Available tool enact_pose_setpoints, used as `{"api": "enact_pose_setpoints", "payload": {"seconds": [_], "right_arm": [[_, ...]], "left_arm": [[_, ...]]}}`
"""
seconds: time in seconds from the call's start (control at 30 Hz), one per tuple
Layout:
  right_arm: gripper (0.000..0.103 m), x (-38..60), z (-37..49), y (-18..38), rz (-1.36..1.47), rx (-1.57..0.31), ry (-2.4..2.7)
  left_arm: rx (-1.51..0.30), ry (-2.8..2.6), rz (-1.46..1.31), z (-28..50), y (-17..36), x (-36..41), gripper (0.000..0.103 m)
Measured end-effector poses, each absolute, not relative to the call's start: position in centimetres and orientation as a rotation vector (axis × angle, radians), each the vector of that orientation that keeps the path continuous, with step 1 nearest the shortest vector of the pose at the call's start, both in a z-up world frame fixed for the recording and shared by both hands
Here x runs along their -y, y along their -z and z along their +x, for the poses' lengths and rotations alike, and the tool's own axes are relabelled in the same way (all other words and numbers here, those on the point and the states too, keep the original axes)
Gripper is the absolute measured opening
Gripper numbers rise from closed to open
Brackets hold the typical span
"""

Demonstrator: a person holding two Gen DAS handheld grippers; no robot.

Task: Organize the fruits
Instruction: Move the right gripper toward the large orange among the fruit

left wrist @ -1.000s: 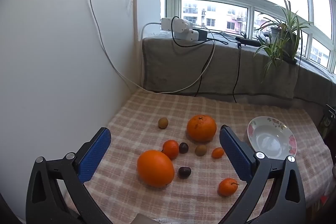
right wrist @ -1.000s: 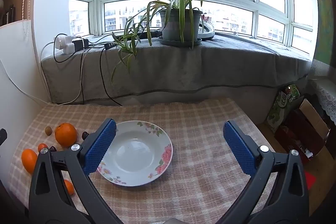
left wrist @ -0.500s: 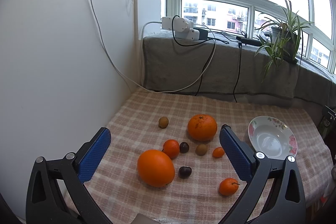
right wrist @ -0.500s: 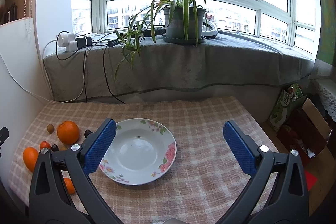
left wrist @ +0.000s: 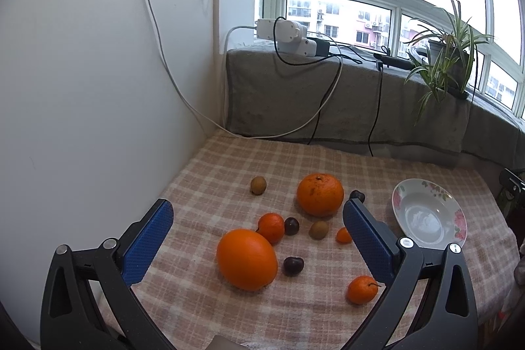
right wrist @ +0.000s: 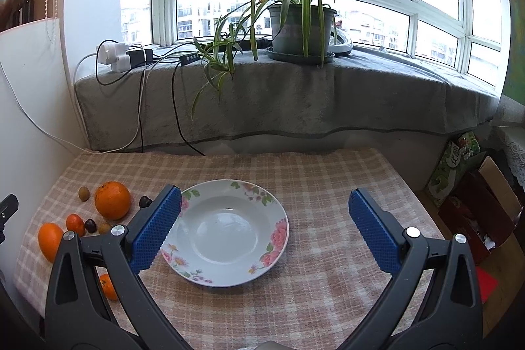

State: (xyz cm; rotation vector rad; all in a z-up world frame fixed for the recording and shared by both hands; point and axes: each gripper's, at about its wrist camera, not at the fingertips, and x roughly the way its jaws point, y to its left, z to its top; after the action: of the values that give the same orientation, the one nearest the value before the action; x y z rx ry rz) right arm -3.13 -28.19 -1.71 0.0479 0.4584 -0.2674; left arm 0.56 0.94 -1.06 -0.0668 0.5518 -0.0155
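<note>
Several fruits lie on the checked tablecloth [left wrist: 210, 179]. A big smooth orange [left wrist: 246, 258] is nearest, a rough orange [left wrist: 320, 194] lies farther back. Small tangerines [left wrist: 271, 227] [left wrist: 361, 289], dark cherries [left wrist: 293, 265] and brown longans [left wrist: 258, 185] are scattered around them. My left gripper [left wrist: 259, 238] is open and empty, above the fruits. An empty floral plate [right wrist: 226, 228] sits mid-table, also in the left wrist view [left wrist: 430, 214]. My right gripper [right wrist: 264, 228] is open and empty, above the plate. The fruits show at its left [right wrist: 112, 200].
A white panel [left wrist: 98, 87] walls the table's left side. A grey-covered windowsill [right wrist: 295, 94] runs behind, with a potted plant [right wrist: 300, 28], power strip [left wrist: 288, 36] and hanging cables. Boxes [right wrist: 475, 202] stand on the floor beyond the table's right edge.
Both grippers have shifted slightly; the right one moved a little towards the plate, which now sits more central in its view. Both stay open and empty.
</note>
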Motion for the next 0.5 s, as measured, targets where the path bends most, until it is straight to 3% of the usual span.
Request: {"api": "enact_pose_setpoints", "payload": {"seconds": [0.5], "right_arm": [[0.103,25.8,-0.7,3.0,0.048,-0.521,0.106]], "left_arm": [[-0.547,0.016,-0.064,0.7,2.7,-2.5,0.103]]}}
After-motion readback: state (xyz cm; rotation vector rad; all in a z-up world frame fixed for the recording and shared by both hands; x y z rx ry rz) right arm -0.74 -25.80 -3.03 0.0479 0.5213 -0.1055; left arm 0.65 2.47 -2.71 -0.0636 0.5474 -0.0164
